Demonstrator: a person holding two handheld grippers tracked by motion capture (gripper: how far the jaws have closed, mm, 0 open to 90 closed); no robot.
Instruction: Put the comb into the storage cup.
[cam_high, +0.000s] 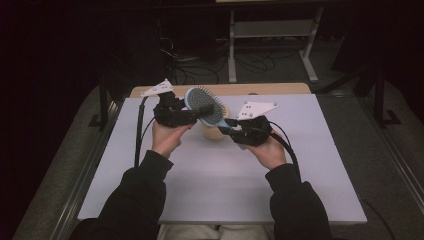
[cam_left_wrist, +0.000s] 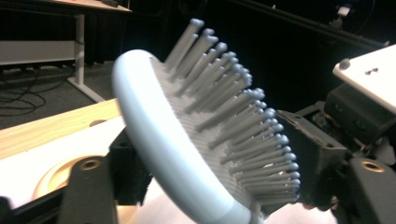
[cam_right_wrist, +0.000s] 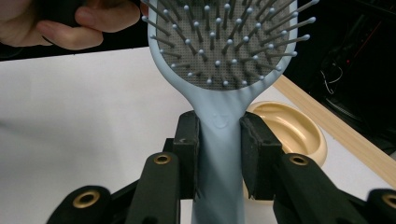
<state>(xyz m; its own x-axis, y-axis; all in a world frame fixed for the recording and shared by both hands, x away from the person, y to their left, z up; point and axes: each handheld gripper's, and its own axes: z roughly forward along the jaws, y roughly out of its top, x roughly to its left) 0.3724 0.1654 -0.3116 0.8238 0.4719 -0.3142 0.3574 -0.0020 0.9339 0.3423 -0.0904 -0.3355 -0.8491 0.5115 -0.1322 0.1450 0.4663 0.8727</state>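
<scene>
High view: hairbrush (cam_high: 204, 103) was held above worktop (cam_high: 225, 175), between both claws. Right claw (cam_right_wrist: 218, 158) was clamped on brush handle, head pointing away from it. Left claw (cam_high: 200, 111) reached across bristle head; left gripper view showed its jaws either side of head, contact with pads unclear, so grip could not be told. Tan bowl (cam_right_wrist: 289, 128) sat below brush, beyond right claw. Step judged: handover or steadying of head. Next move needed left claw squeezing firmly before right loosened.
</scene>
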